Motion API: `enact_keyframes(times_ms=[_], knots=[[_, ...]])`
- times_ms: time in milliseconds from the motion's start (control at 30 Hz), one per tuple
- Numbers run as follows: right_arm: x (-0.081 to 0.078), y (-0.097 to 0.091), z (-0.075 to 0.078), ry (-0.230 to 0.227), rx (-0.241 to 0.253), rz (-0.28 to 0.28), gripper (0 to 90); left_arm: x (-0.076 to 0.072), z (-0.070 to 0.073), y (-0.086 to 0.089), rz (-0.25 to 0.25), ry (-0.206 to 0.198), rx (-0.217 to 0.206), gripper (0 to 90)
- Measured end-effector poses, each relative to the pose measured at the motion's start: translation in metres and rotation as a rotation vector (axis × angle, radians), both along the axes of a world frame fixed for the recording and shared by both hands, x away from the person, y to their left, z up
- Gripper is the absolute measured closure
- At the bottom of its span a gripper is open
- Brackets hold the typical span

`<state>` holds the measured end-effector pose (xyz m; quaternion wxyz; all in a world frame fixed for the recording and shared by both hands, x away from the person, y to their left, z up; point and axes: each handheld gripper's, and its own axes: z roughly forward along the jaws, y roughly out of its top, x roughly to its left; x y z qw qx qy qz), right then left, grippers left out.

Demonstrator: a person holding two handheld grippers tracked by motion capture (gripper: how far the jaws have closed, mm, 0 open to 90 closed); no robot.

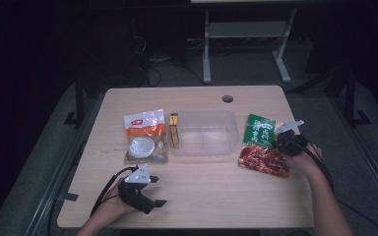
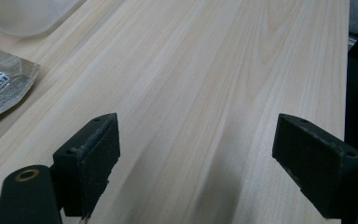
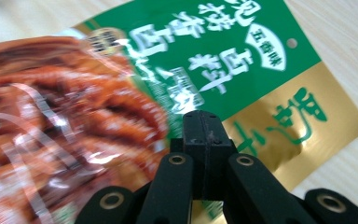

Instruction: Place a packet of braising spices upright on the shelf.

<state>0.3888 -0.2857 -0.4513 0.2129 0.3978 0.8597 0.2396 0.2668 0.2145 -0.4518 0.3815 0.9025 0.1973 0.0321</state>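
Your left tool (image 1: 158, 202) sits nearest, low at the front edge of the desk (image 1: 216, 196), jaws wide apart over bare wood with nothing between them; it looks parked, out of the way. Your right tool (image 3: 204, 135) has its jaws pressed together on the edge of the green-and-red snack packet (image 1: 262, 146), which lies at the right side of the desk, just beside the clear plastic tub (image 1: 204, 132). Pinching the flat packet by its rim makes sense: the foil offers no other purchase while it lies flat. The tub stands open and seems empty, so it is likely the packet's destination. Beyond it, a small yellow box (image 1: 175, 131) rests against the tub's left wall, and a white-and-orange bag (image 1: 145, 136) lies further left, untouched.
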Motion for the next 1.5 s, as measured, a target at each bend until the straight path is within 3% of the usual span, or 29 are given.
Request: enact_keyframes(times_ms=[133, 367, 633, 800, 933, 967, 1067, 1133, 1267, 1367, 1500], knots=[[0.01, -0.001, -0.006, 0.007, 0.013, 0.005, 90.0, 0.0, 0.0, 0.0, 0.001, 0.004, 0.0, 14.5], [0.008, 0.001, -0.008, 0.046, 0.016, -0.006, 90.0, 0.0, -0.001, -0.001, -0.004, 0.009, 0.011, 14.5], [-0.016, 0.003, -0.006, 0.093, 0.055, 0.037, 90.0, 0.0, -0.001, 0.001, -0.007, 0.007, 0.006, 14.5], [-0.033, 0.011, -0.005, 0.101, 0.044, 0.1, 90.0, -0.002, -0.001, -0.001, -0.011, 0.011, 0.01, 14.5], [-0.036, 0.016, -0.004, 0.094, 0.002, 0.126, 90.0, -0.002, -0.001, -0.002, -0.015, 0.009, 0.008, 14.5], [-0.034, 0.015, -0.003, 0.088, 0.012, 0.122, 90.0, -0.002, -0.001, -0.002, -0.014, 0.008, 0.004, 14.5], [-0.022, 0.007, -0.001, 0.054, 0.021, 0.069, 90.0, -0.002, -0.002, -0.002, -0.011, 0.011, 0.005, 14.5], [-0.009, -0.002, 0.002, 0.021, 0.061, 0.002, 90.0, -0.001, -0.002, -0.002, -0.012, 0.008, 0.01, 14.5], [0.012, -0.016, 0.002, -0.009, 0.074, -0.108, 90.0, -0.001, -0.002, -0.002, -0.012, 0.004, 0.01, 14.5], [0.023, -0.021, -0.002, -0.003, 0.03, -0.168, 90.0, 0.0, -0.002, -0.001, -0.008, 0.007, 0.008, 14.5], [0.031, -0.029, -0.004, 0.004, 0.071, -0.206, 90.0, 0.0, -0.002, -0.001, -0.004, 0.003, 0.004, 14.5]])
